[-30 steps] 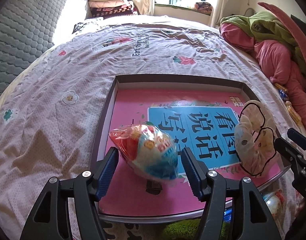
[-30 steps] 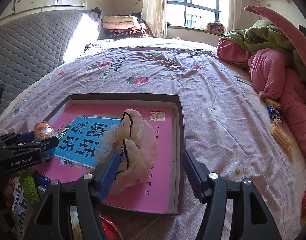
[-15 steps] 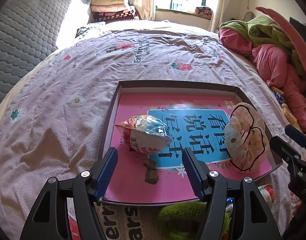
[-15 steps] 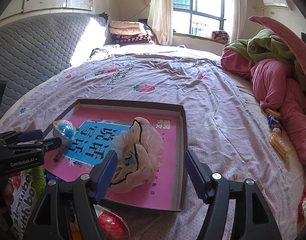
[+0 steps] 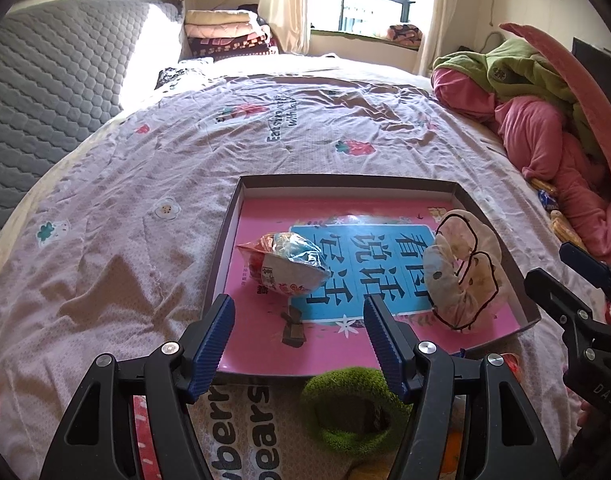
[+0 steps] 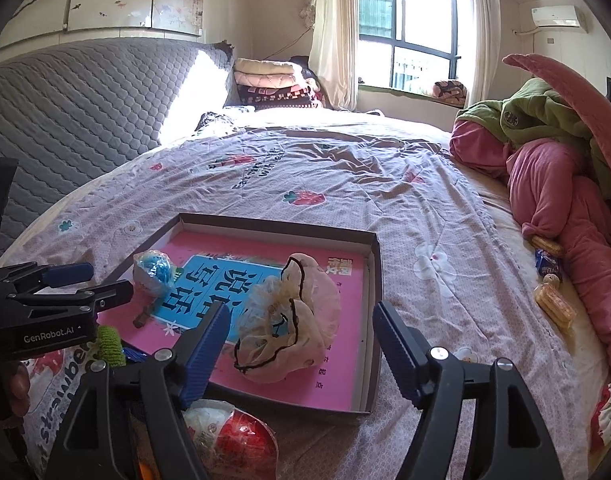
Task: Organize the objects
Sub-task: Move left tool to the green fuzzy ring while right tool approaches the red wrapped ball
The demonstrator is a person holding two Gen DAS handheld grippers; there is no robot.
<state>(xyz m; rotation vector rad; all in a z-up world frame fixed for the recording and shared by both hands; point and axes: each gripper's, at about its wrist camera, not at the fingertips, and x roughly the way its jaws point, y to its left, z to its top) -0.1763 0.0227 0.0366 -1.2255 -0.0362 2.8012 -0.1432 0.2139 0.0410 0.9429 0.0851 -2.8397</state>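
Left tool [image 5: 299, 330] wide, empty | right tool [image 6: 301, 346] jaws just opening, empty | snack packet [image 5: 283, 266] and frilly cap [image 6: 289, 316] lie inside box lid [image 5: 345, 184], gathered there | next items just outside lid

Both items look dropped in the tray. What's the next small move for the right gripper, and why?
Probably lower the right gripper, its jaws just opened and empty, toward the red-wrapped snack below it. The frilly pouch and blue-topped snack already lie in the tray; that one is still outside.

Pink tray [image 5: 261, 344] (blue panel), red-white-blue snack packet [image 5: 283, 266], cream scrunchie [image 5: 463, 270] edged black, strawberry-print lilac bedsheet [image 5: 305, 120].
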